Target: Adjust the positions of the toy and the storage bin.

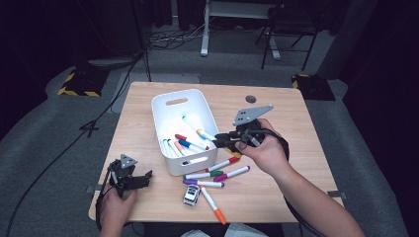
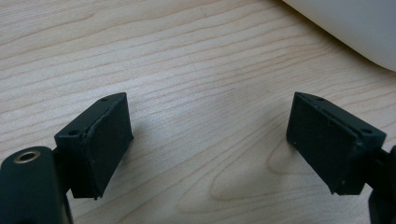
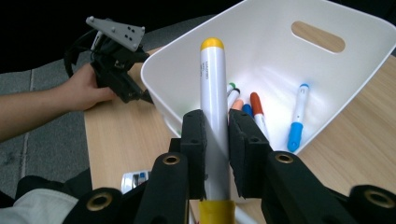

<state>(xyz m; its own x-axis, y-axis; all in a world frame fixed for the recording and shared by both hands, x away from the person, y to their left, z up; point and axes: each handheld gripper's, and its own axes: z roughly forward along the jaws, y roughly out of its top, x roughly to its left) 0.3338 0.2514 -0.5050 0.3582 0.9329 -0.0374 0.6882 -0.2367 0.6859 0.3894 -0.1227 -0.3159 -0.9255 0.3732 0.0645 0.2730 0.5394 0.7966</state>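
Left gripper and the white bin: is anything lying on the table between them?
Nothing. In the high view, bare wood separates the left gripper from the white bin. The left gripper view shows open jaws over bare table, the bin's wall at top right.

High view looks down on the table (image 1: 148, 98); both gripper views sit close, sharing its bin (image 3: 196, 60).

Right hand-held gripper (image 1: 223, 139) over white bin (image 1: 163, 104) rim; five markers (image 1: 217, 174) loose on table (image 1: 286, 113).
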